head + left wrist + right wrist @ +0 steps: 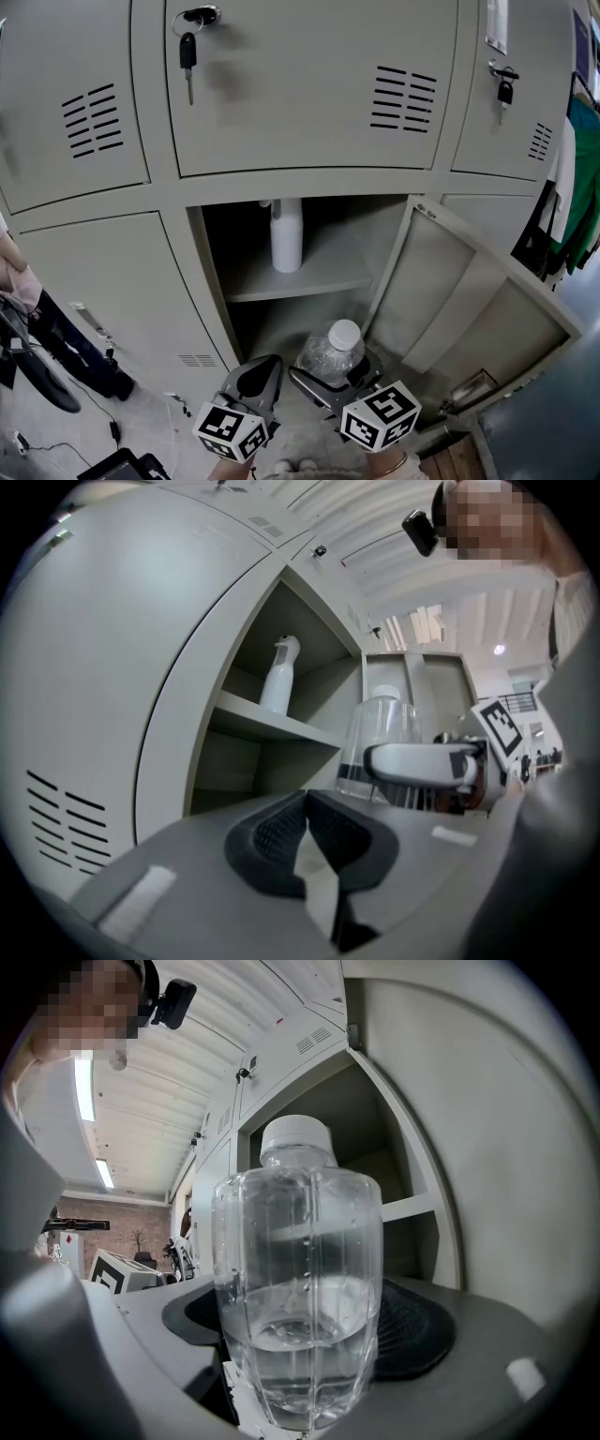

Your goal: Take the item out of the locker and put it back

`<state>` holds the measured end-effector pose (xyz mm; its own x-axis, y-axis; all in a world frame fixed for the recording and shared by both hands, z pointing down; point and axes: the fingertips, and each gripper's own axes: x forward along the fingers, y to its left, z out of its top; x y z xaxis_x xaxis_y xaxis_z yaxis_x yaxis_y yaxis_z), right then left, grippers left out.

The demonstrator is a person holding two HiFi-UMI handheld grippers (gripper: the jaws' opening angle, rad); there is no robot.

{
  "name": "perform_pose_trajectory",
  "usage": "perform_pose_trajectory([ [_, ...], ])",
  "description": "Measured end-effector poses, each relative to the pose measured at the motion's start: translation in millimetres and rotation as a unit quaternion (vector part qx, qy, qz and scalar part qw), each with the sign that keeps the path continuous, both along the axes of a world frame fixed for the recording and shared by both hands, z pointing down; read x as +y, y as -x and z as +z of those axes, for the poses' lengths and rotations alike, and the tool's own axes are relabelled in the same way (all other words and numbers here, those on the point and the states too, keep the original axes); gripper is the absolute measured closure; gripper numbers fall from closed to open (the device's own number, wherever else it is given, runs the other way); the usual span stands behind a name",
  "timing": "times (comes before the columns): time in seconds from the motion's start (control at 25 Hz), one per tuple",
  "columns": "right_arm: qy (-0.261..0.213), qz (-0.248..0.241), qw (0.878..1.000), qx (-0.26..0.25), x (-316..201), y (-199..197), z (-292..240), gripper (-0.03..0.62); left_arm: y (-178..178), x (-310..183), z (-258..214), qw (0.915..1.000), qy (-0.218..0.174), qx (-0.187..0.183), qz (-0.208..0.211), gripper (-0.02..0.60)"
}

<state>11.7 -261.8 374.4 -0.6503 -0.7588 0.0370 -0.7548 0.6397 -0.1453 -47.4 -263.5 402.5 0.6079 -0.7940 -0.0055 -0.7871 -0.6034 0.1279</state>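
A clear water bottle (332,349) with a white cap and a little water is upright in my right gripper (339,377), which is shut on its body. It hangs at the mouth of the open locker's (208,272) lower compartment. In the right gripper view the bottle (300,1279) fills the gap between the dark pads (417,1330). My left gripper (257,371) is just left of it, shut with nothing in it; its pads (272,841) touch. A white spray bottle (286,234) stands on the locker's shelf (323,277), and the spray bottle (278,675) also shows in the left gripper view.
The locker door (469,300) is swung open to the right. Keys hang from the door above (188,58) and from the one at the upper right (504,89). Clothes (577,187) hang at the far right. A person (23,291) and cables are at the left.
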Motion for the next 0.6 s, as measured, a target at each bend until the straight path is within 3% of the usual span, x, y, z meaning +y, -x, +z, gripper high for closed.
perform_pose_trajectory([
  [0.6,0.027,-0.013,0.999,0.022,-21,11,28,0.152,11,-4,10,0.9997,0.019,-0.006,-0.016,0.574],
])
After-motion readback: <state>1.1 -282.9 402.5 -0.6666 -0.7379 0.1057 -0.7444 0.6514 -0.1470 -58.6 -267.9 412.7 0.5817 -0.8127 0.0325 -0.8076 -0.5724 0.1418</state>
